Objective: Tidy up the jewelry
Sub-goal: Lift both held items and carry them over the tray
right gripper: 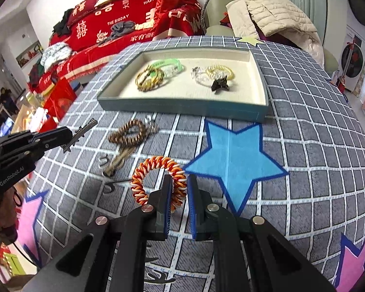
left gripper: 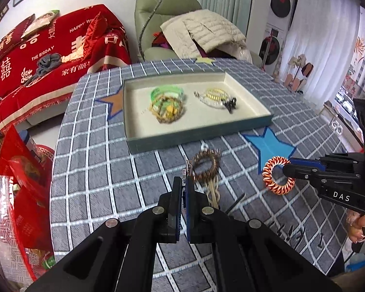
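Over checked cloth, left hand-held gripper pinches a hair clip; right hand-held gripper clamps a coil bracelet.

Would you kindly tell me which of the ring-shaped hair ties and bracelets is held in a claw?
The orange-and-white spiral hair tie, pinched in the right claw above the cloth; the brown beaded bracelet lies loose.
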`<action>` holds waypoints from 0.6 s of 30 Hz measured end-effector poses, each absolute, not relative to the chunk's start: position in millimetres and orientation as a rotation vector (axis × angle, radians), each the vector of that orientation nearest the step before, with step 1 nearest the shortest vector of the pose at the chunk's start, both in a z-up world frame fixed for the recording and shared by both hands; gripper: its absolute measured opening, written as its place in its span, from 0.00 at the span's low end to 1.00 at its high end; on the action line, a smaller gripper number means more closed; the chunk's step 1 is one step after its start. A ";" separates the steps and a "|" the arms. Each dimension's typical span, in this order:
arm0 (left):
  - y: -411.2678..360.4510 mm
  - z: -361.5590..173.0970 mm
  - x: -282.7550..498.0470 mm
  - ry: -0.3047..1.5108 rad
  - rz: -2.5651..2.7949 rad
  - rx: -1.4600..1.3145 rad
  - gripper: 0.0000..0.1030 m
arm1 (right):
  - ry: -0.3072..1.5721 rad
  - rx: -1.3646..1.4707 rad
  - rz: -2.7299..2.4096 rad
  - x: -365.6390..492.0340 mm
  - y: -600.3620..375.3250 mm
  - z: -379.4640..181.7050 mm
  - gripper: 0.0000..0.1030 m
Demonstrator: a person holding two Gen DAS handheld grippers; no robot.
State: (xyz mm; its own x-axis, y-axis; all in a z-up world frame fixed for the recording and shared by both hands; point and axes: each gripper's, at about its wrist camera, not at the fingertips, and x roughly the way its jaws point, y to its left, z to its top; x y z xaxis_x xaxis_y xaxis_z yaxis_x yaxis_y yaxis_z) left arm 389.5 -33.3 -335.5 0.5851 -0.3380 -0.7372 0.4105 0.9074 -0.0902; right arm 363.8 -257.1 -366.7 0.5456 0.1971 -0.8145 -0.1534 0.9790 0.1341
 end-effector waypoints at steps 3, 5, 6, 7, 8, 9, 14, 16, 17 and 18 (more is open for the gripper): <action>-34.1 -327.9 398.4 0.818 -0.432 0.080 0.22 | 0.957 0.059 0.207 371.9 -260.0 -358.9 0.13; -36.2 -324.2 406.2 0.807 -0.430 0.071 0.22 | 0.944 0.060 0.205 379.6 -261.6 -352.5 0.13; -37.4 -322.5 410.0 0.802 -0.428 0.068 0.22 | 0.937 0.059 0.203 383.8 -262.4 -349.4 0.13; -38.8 -321.3 413.7 0.798 -0.428 0.066 0.22 | 0.932 0.057 0.202 387.5 -262.9 -347.0 0.13; -40.6 -319.5 419.6 0.793 -0.427 0.060 0.22 | 0.926 0.056 0.201 392.5 -263.6 -344.1 0.13; -41.6 -318.4 423.7 0.790 -0.427 0.056 0.22 | 0.919 0.056 0.199 397.5 -264.7 -341.0 0.13; -50.3 -315.4 449.9 0.779 -0.419 0.045 0.22 | 0.903 0.082 0.194 421.7 -273.0 -331.6 0.13; -53.9 -317.8 462.6 0.786 -0.416 0.045 0.22 | 0.904 0.092 0.191 434.5 -276.4 -329.8 0.13; -55.1 -319.2 466.5 0.789 -0.415 0.047 0.22 | 0.905 0.097 0.188 440.8 -278.1 -329.5 0.13; -56.8 -321.5 472.3 0.793 -0.412 0.052 0.22 | 0.907 0.104 0.186 446.8 -280.2 -329.7 0.13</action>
